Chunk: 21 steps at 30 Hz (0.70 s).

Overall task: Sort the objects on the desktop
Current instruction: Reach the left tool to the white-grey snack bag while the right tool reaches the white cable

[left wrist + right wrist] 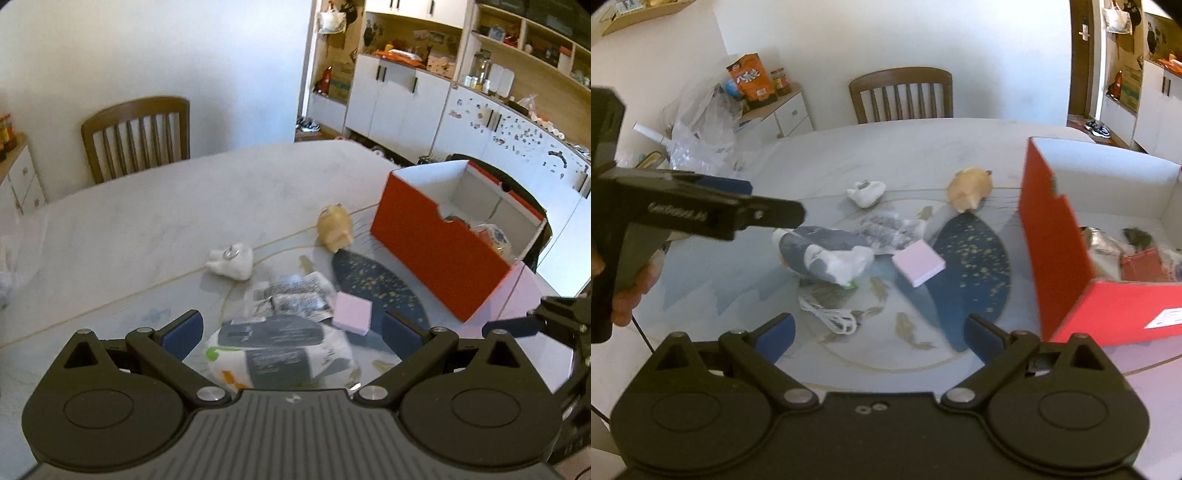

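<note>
Soft plastic film, grey and white, wraps the pouch (pixel 277 354) lying near the middle of the table (pixel 129 221), directly ahead of the left gripper (pixel 291 328). It sits just beyond that gripper's fingers, whose jaws stand wide apart with nothing clamped. It looks light and squashy, likely slippery on its printed skin, so a pinch across its bulging middle would probably hold better than a grab at the crumpled white end. Touching its far side is a clear printed wrapper (pixel 295 295), thin and floppy. Just right of the pouch lies a pink notepad (pixel 918 264), flat and stiff, best taken by its edges. In the right wrist view a coiled white cable (pixel 827 314) rests near the pouch, limp and apt to trail. Farther off sit a white figurine (pixel 231 262) on the left and a tan pig-shaped figurine (pixel 334 227) to its right; both look hard, possibly breakable. The red box (pixel 443 251) stands at the right, open-topped, with several items already inside. The right gripper (pixel 879 332) hovers above the table's patterned centre, its jaws also spread and empty.
</note>
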Available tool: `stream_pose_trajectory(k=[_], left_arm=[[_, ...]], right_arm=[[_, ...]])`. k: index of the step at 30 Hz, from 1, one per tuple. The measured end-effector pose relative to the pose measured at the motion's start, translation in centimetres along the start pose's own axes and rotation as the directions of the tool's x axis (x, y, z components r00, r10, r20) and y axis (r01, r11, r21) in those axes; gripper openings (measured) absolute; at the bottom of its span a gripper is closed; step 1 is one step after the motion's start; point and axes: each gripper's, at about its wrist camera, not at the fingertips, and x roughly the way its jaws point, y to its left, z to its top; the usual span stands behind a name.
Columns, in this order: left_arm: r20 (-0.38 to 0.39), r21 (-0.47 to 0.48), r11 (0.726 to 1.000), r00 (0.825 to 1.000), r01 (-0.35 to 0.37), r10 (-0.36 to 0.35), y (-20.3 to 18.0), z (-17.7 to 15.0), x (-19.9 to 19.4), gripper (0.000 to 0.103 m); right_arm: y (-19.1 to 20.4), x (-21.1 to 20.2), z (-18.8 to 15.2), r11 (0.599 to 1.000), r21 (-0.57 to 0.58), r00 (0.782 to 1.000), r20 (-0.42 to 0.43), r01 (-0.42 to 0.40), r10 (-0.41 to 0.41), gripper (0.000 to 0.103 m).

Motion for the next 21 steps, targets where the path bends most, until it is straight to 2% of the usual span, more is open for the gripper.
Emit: stream_pose_trajectory(k=[10,21], left_arm=[[-0.065,-0.022,1.0,0.998,-0.002,0.0,2.5,-0.2,2.8,0.103],[-0.122,-0.045,0.999,0.992,0.01,-0.016,3.4,0.1,5.9,0.103]], right_arm=[[3.3,4.0,-0.9,0.999,-0.044,1.0,-0.004,-0.002,0.001,0.098],[5.0,7.9,-1.2,0.995,-0.097,0.999,-0.039,0.008,-0.012,0.098]])
